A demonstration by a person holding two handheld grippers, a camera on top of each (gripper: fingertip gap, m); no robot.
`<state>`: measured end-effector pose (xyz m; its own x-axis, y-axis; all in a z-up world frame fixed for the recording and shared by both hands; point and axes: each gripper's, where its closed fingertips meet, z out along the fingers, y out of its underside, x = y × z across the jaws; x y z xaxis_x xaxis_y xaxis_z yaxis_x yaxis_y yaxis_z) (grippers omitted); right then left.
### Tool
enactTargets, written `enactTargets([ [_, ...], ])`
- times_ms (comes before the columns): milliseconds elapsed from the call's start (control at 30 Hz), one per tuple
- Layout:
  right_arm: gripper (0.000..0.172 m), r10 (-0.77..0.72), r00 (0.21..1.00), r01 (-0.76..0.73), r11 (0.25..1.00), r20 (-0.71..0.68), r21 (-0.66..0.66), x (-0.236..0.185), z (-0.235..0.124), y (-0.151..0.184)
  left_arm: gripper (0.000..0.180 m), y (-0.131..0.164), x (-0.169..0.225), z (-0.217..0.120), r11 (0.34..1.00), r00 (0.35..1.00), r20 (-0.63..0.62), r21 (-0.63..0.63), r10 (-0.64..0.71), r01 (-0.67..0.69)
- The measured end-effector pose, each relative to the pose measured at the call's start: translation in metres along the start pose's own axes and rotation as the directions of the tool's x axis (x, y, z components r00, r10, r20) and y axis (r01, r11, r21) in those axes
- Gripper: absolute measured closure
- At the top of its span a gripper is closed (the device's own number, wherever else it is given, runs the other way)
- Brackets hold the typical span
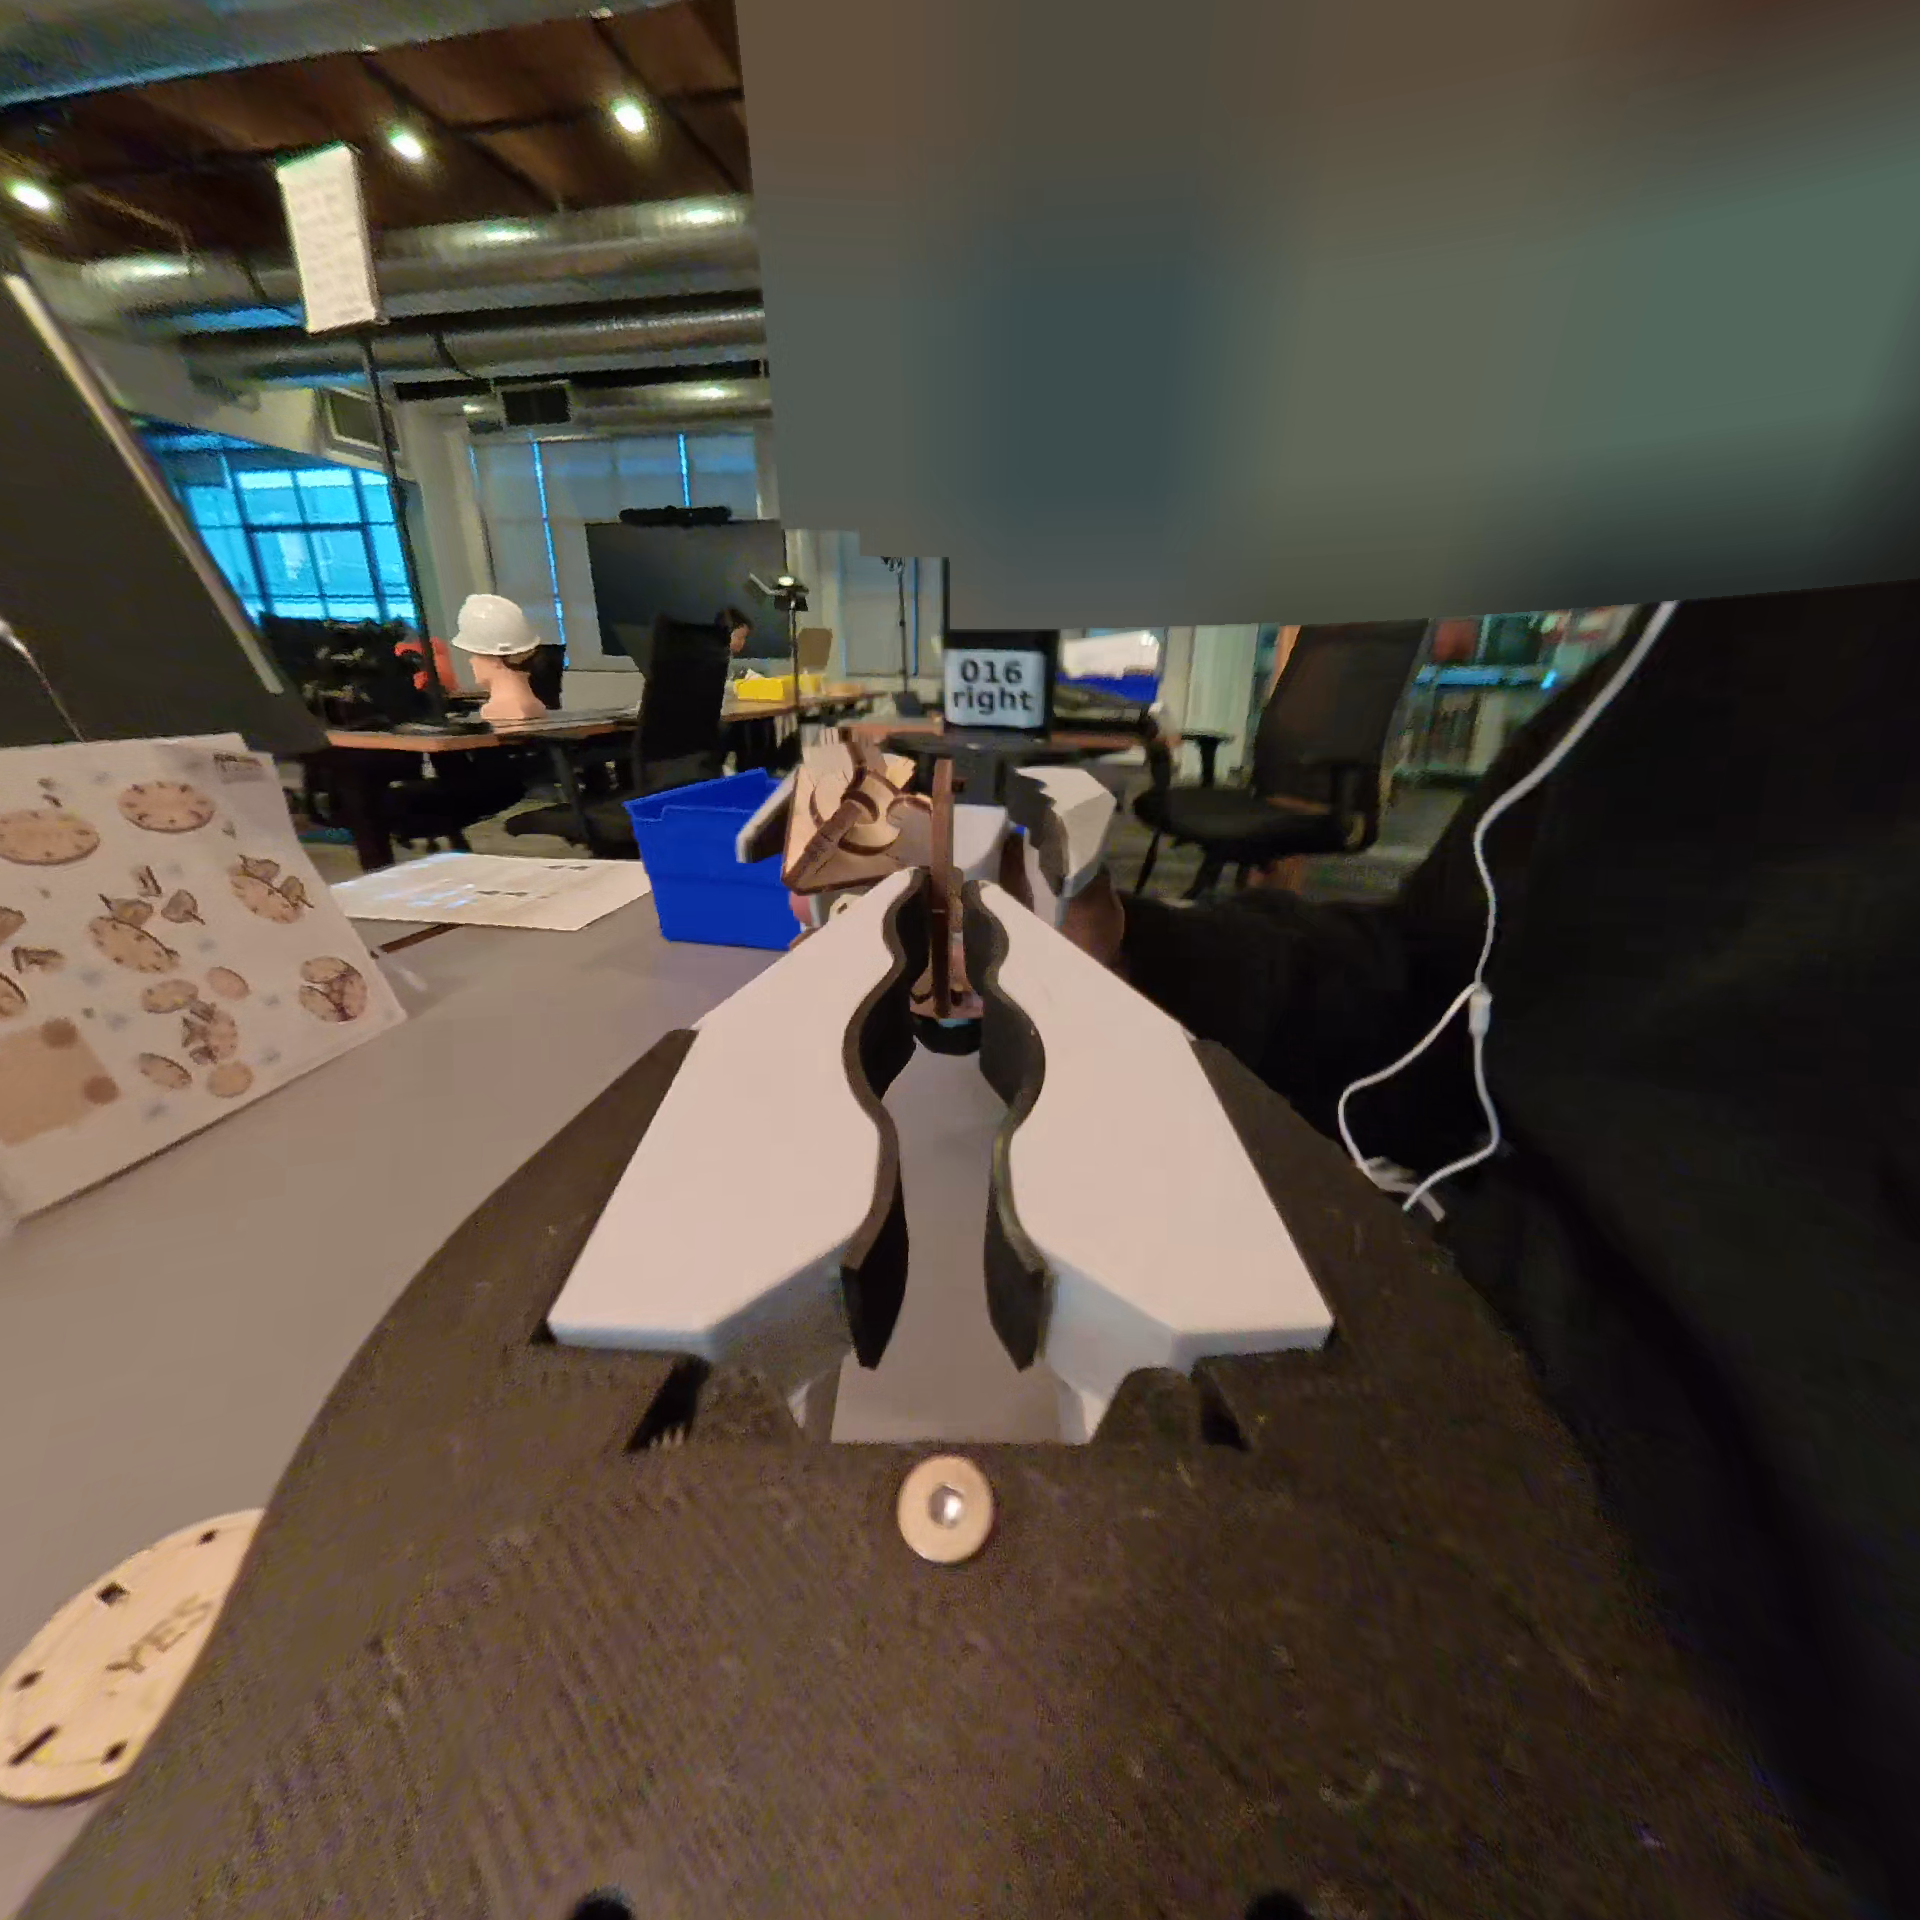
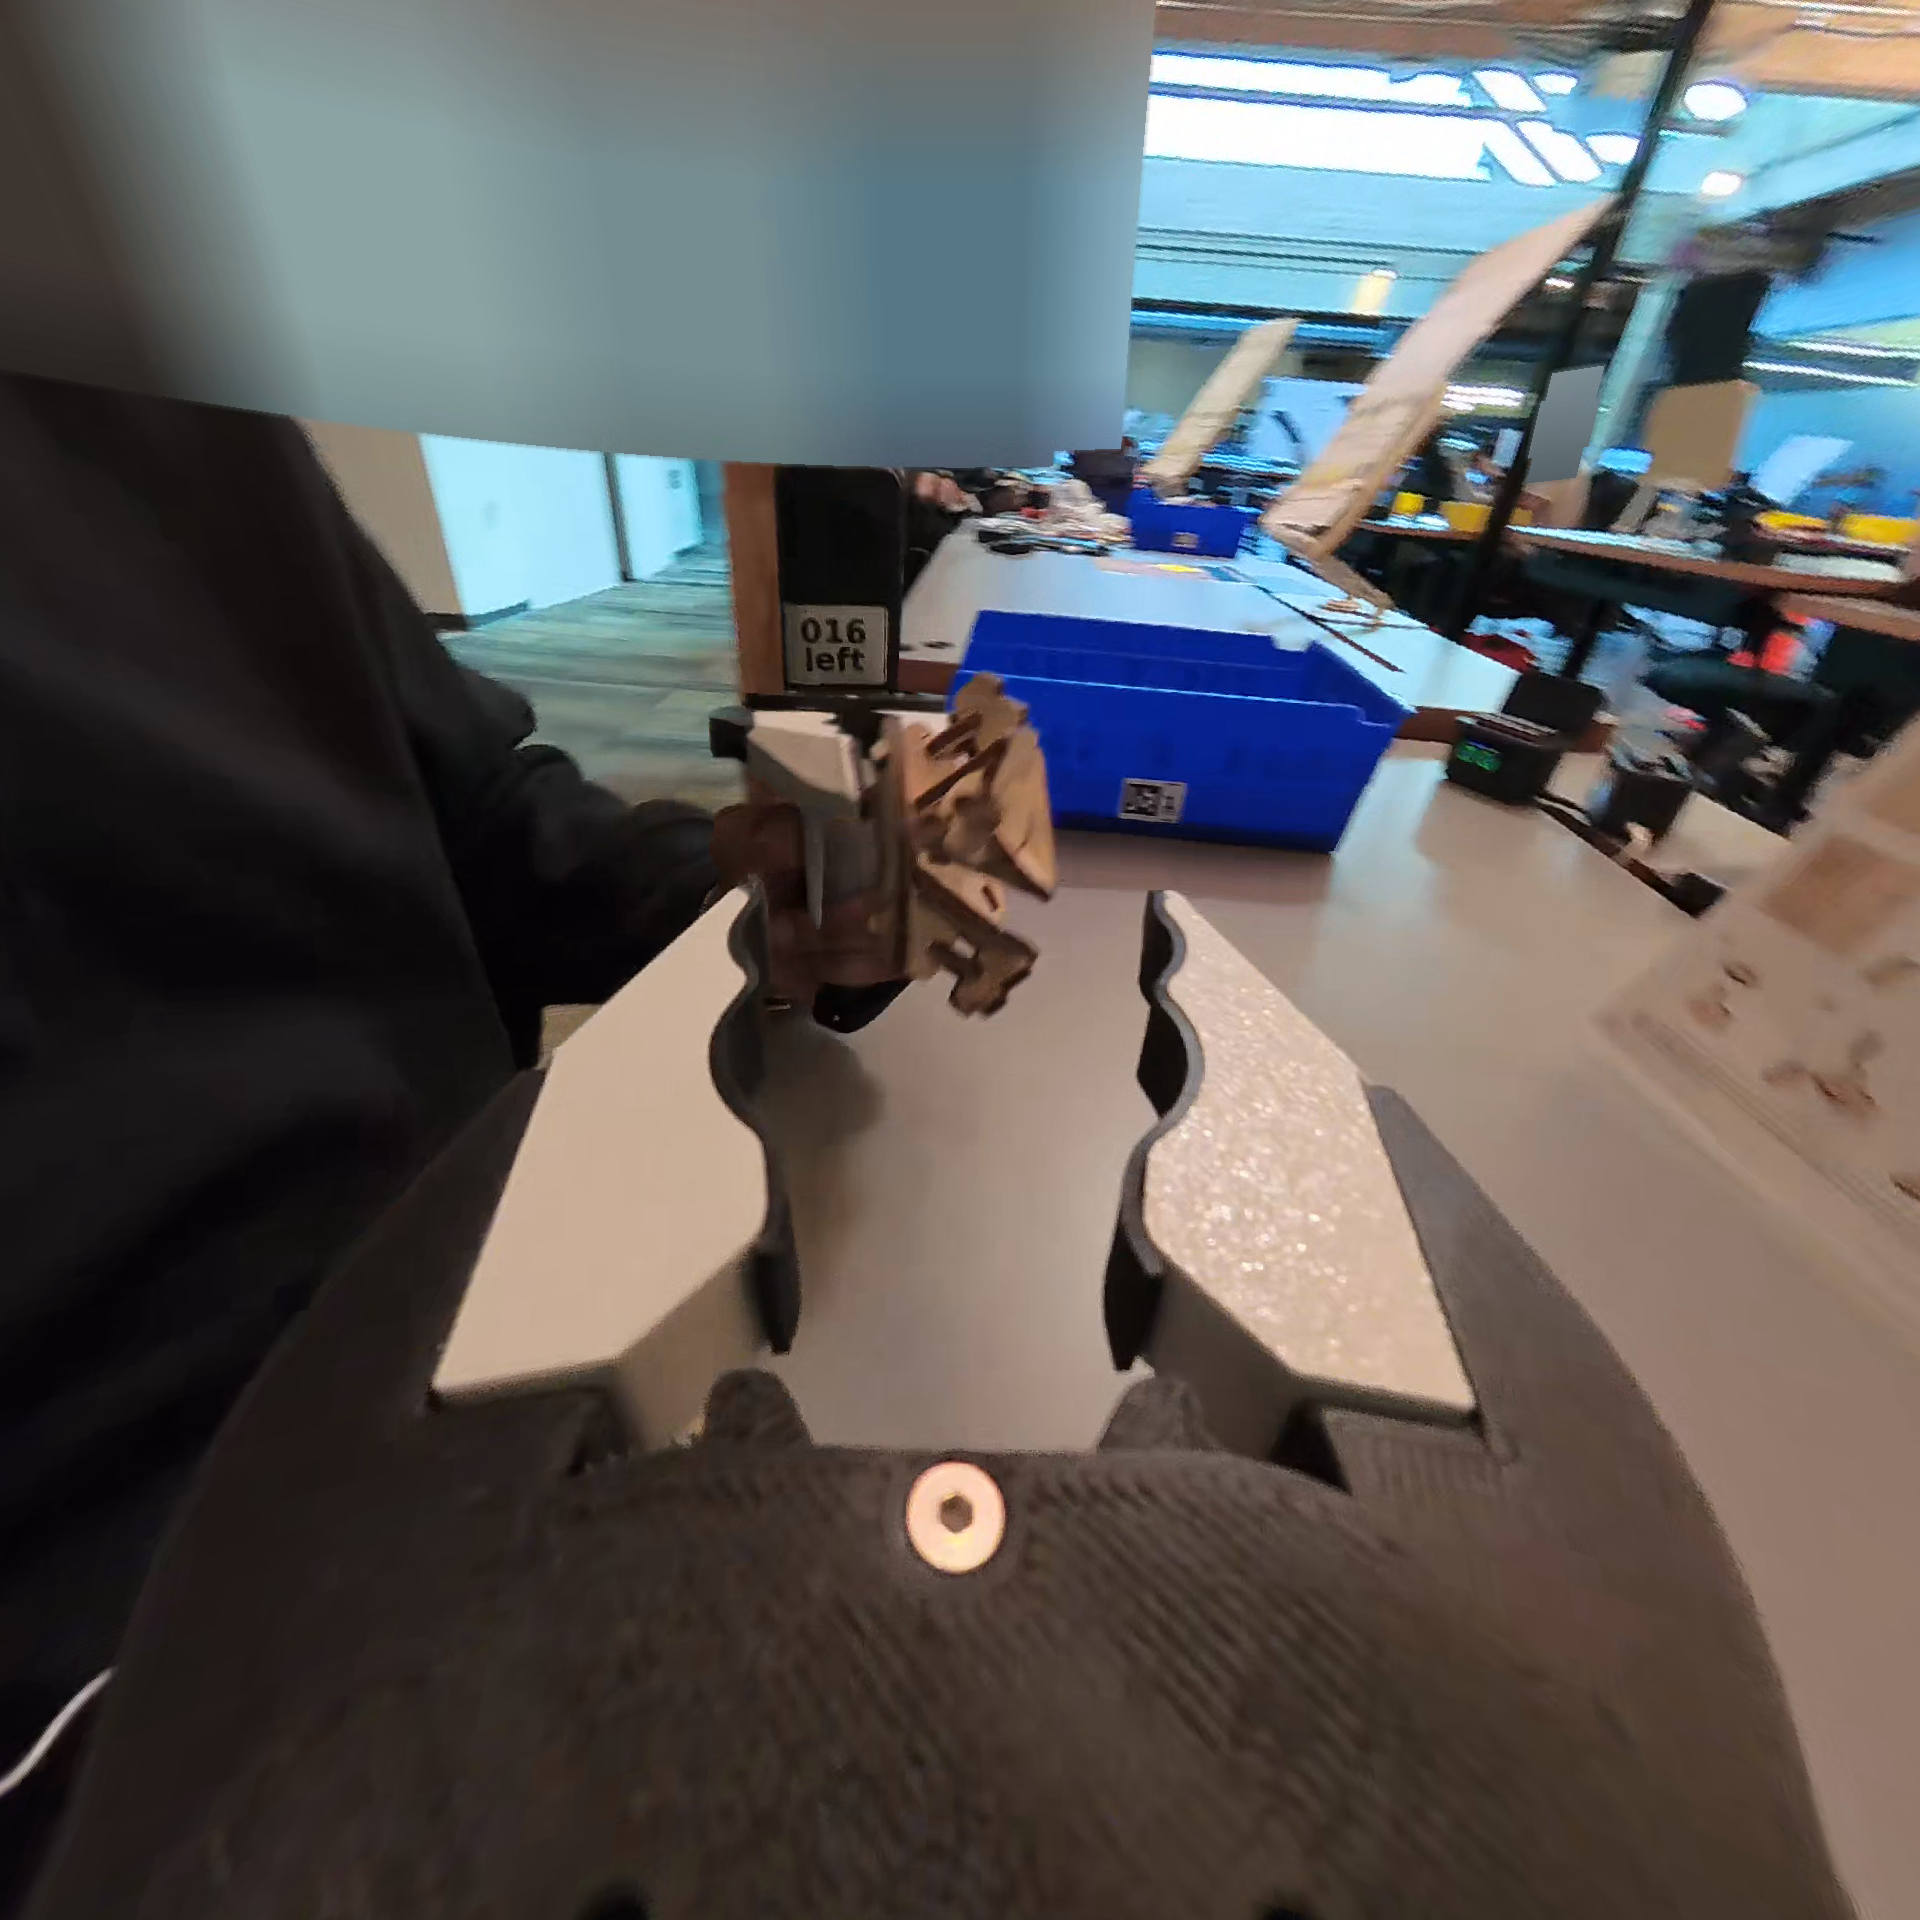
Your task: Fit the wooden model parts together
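While the left gripper [image 1: 943, 914] pinches a thin plate of a wooden puzzle model [image 2: 961, 842] above the surface [image 2: 1299, 935], the right gripper [image 2: 951, 935] stands spread and bare beside it; both grippers and the blue bin [image 2: 1174, 727] carry printed labels.

The left gripper [image 1: 940, 904] is raised off the table, its white fingers [image 1: 790, 1060] drawn close so that the dark pads clamp the thin edge of a wooden model [image 1: 940, 935]. Seen from the right wrist view, it stands upright in a hand [image 2: 764, 862] with a dark sleeve [image 2: 582, 831] behind it, the model [image 2: 966, 842] jutting from its tips. The right gripper [image 2: 951, 935] faces it from just beside, level, its fingers [image 2: 1278, 1132] spread wide and gripping nothing. In the left wrist view its white tips [image 1: 1060, 821] flank the model without touching.
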<state>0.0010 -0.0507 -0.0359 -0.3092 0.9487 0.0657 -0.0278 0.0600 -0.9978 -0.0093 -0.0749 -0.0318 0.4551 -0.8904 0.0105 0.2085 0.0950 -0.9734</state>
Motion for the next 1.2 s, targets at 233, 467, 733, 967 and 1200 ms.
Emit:
enactTargets([
  [233, 0.115, 0.044, 0.993, -0.049, 0.998, 0.109, 0.040, -0.012, -0.015, 0.009, 0.179, 0.021, 0.019, 0.014, 0.980, 0.986, -0.026, -0.115, 0.162, -0.164],
  [467, 0.124, -0.035, 0.992, 0.037, 0.999, 0.122, -0.014, -0.022, -0.010, 0.016, 0.179, 0.025, 0.021, 0.015, 0.971, 0.981, -0.035, -0.138, 0.192, -0.195],
  [733, 0.134, -0.021, 0.987, 0.021, 1.000, 0.160, 0.001, -0.027, -0.010, 0.015, 0.179, 0.026, 0.027, 0.015, 0.978, 0.985, -0.086, -0.139, 0.146, -0.157],
  [967, 0.138, -0.001, 0.977, 0.006, 1.000, 0.213, -0.023, -0.034, -0.012, 0.017, 0.179, 0.028, 0.031, 0.014, 0.985, 0.987, -0.143, -0.145, 0.075, -0.096],
  [1200, 0.139, 0.009, 0.971, 0.008, 0.997, 0.238, -0.071, -0.038, -0.014, 0.023, 0.179, 0.032, 0.033, 0.014, 0.982, 0.983, -0.175, -0.169, 0.059, -0.089],
])
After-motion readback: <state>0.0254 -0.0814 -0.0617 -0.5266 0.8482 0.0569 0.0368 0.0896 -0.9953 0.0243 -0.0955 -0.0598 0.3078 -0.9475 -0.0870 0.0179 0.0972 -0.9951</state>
